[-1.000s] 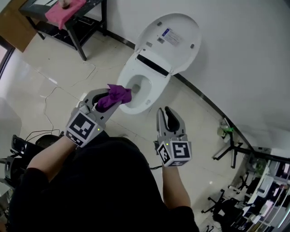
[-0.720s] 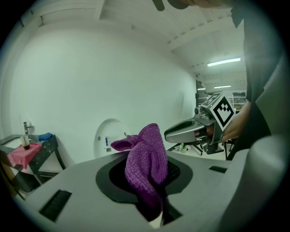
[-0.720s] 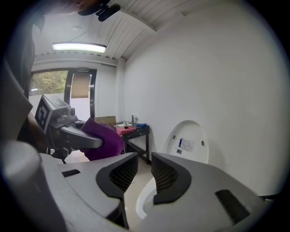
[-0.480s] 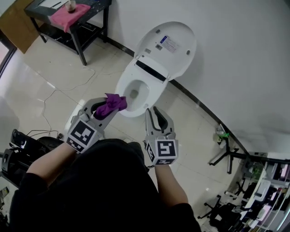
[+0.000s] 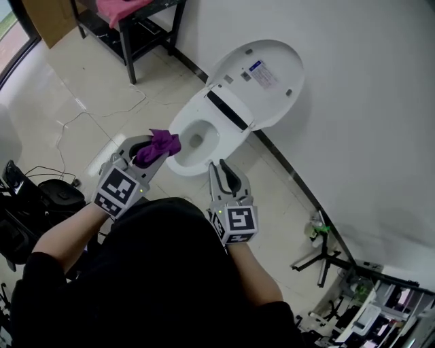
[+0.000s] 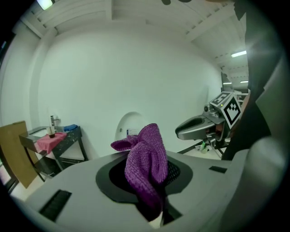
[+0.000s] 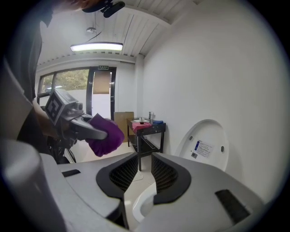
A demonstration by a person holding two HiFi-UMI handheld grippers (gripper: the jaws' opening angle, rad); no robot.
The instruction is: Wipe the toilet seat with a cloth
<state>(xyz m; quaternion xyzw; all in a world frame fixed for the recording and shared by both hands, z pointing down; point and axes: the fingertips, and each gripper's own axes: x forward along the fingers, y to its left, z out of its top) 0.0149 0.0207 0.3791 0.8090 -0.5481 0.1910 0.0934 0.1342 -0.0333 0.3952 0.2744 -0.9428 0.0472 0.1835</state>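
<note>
A white toilet stands by the wall with its lid (image 5: 262, 71) raised and its seat (image 5: 178, 158) down round the bowl. My left gripper (image 5: 160, 151) is shut on a bunched purple cloth (image 5: 159, 144), which hangs over the seat's near left edge. In the left gripper view the cloth (image 6: 146, 165) fills the jaws of the left gripper (image 6: 149, 181). My right gripper (image 5: 222, 170) hovers just in front of the bowl's near rim, open by a narrow gap, with nothing between its pads (image 7: 164, 174). The right gripper view shows the bowl (image 7: 144, 205) below and the cloth (image 7: 107, 135) at left.
A black metal table (image 5: 136, 34) with a pink cloth (image 5: 121, 8) stands at the far left by the wall. Cables (image 5: 75, 115) trail over the tiled floor. Black equipment (image 5: 30, 200) sits at my left. A stand (image 5: 319, 257) and clutter lie at the lower right.
Both grippers have sunk a little. The right gripper has come closer to the bowl's front rim. The left gripper has kept hold of the cloth. The head camera has shifted.
</note>
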